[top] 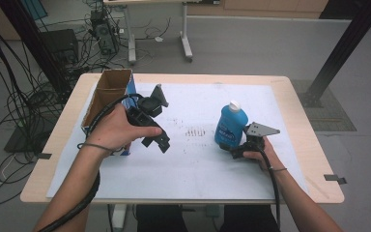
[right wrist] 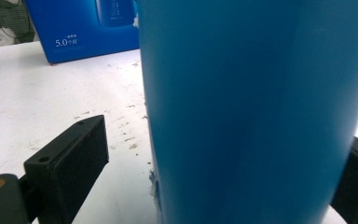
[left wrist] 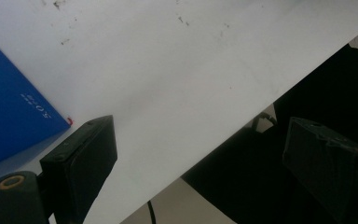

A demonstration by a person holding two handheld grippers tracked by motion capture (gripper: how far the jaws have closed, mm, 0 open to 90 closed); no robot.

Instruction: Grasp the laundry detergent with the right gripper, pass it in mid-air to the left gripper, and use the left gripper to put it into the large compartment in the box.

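A blue bottle with a white cap stands upright on the white sheet, right of centre. My right gripper is low at its base, one jaw on each side. In the right gripper view the bottle looms between the jaws of the right gripper; a gap shows between the left pad and the bottle, so the gripper is open. My left gripper is held above the sheet at left of centre. It stands open with nothing between its jaws.
An open cardboard box with blue sides stands at the table's left, just behind my left hand; its blue side is close to the left jaw. The wooden table rims the sheet. Dark scuff marks dot the sheet's middle.
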